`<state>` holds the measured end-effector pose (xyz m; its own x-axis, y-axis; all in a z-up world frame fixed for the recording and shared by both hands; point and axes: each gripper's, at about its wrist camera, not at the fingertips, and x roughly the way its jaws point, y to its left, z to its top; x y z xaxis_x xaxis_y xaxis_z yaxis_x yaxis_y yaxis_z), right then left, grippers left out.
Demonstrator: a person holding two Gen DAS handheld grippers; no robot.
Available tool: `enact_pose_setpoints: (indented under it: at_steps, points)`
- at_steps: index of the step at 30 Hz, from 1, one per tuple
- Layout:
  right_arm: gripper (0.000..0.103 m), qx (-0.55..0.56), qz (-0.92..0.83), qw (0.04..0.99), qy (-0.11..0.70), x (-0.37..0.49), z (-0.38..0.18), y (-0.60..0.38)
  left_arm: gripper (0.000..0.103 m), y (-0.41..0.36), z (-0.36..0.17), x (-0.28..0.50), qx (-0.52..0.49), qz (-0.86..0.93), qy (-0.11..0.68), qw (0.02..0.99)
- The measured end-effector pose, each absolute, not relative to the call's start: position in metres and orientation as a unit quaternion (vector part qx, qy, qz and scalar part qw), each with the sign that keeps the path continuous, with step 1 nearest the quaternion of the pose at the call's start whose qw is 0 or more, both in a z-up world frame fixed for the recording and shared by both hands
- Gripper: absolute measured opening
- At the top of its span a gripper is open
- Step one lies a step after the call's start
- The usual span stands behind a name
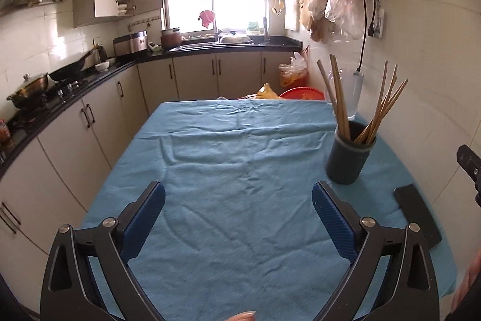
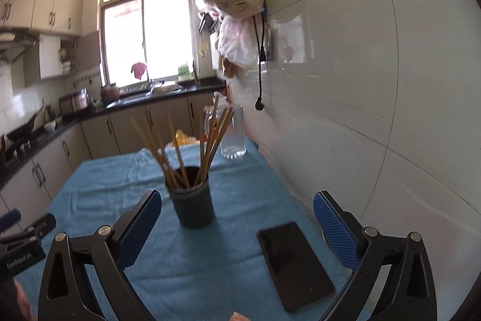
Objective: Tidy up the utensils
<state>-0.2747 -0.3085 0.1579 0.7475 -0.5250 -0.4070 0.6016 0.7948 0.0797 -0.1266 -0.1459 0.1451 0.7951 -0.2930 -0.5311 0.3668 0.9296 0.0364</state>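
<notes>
From the left wrist view, the left gripper (image 1: 239, 220) hangs over the blue tablecloth (image 1: 228, 152) with its blue-padded jaws spread wide and nothing between them, just bare wrinkled cloth; off to the right stands the dark holder (image 1: 348, 157), upright, full of wooden chopsticks (image 1: 375, 107) fanning out of its mouth, a clear glass jug (image 1: 350, 94) just behind it, and a black phone (image 1: 418, 214) lying flat near the table's right edge. Over to the right wrist view: the right gripper (image 2: 237, 223) is also wide open and grips nothing, the holder (image 2: 194, 205) sits ahead between its fingers but clear of both pads, chopsticks (image 2: 177, 158) all inside, phone (image 2: 296, 262) flat beside the right finger, jug (image 2: 233, 133) near the tiled wall (image 2: 375, 80)
</notes>
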Motion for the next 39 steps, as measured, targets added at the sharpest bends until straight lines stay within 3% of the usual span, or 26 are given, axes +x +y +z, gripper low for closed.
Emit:
enact_pose_setpoints:
  at_steps: [9, 39]
  points:
    - [0.102, 0.090, -0.330, 0.914, 0.217, -0.291, 0.144, -0.300, 0.099, -0.111, 0.149, -0.144, 0.005, -0.232, 0.252, 0.939]
    - [0.102, 0.051, -0.337, 0.901, 0.268, -0.259, 0.125, -0.284, 0.099, -0.120, 0.113, -0.139, 0.113, -0.148, 0.275, 0.943]
